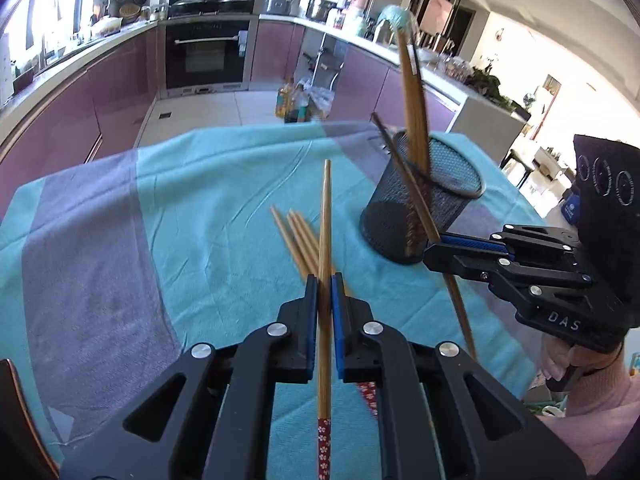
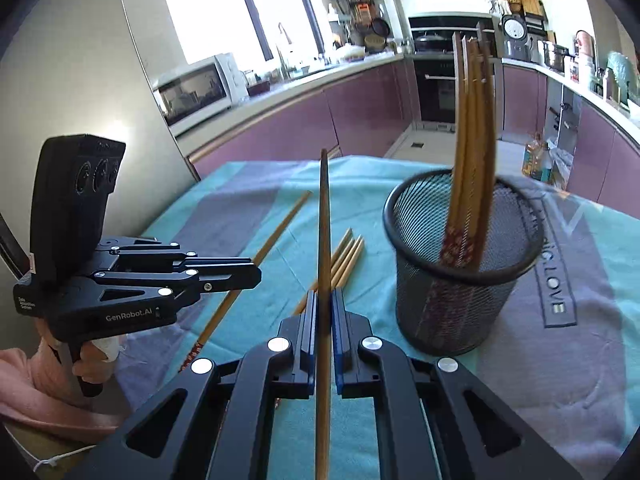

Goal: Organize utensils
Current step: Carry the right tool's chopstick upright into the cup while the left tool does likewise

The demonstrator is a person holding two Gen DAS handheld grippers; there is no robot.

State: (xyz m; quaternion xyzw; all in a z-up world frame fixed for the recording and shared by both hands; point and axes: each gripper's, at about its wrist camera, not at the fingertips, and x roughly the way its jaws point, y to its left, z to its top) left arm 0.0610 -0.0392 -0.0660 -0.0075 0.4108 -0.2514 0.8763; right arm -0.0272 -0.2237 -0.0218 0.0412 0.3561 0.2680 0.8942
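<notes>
Bamboo, light and stiff: each chopstick is slick and apt to pivot, so a hold near mid-length suits it. The left tongs (image 1: 324,280) are clamped on a pale chopstick (image 1: 326,216), the right tongs (image 2: 324,296) on a darker chopstick (image 2: 324,208), both above the tabletop (image 1: 180,184). Loose chopsticks (image 1: 296,240) lie beside the mesh cup (image 2: 460,272), which holds several upright. The held sticks' butt ends run out of view.

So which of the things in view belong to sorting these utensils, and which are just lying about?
Part of the job:
- left gripper, shut on a light bamboo chopstick
- right gripper, shut on a dark chopstick
- loose chopsticks on the cloth
- mesh holder with chopsticks standing in it

Just lying about:
- teal tablecloth
- microwave
- oven
- rice cooker
</notes>
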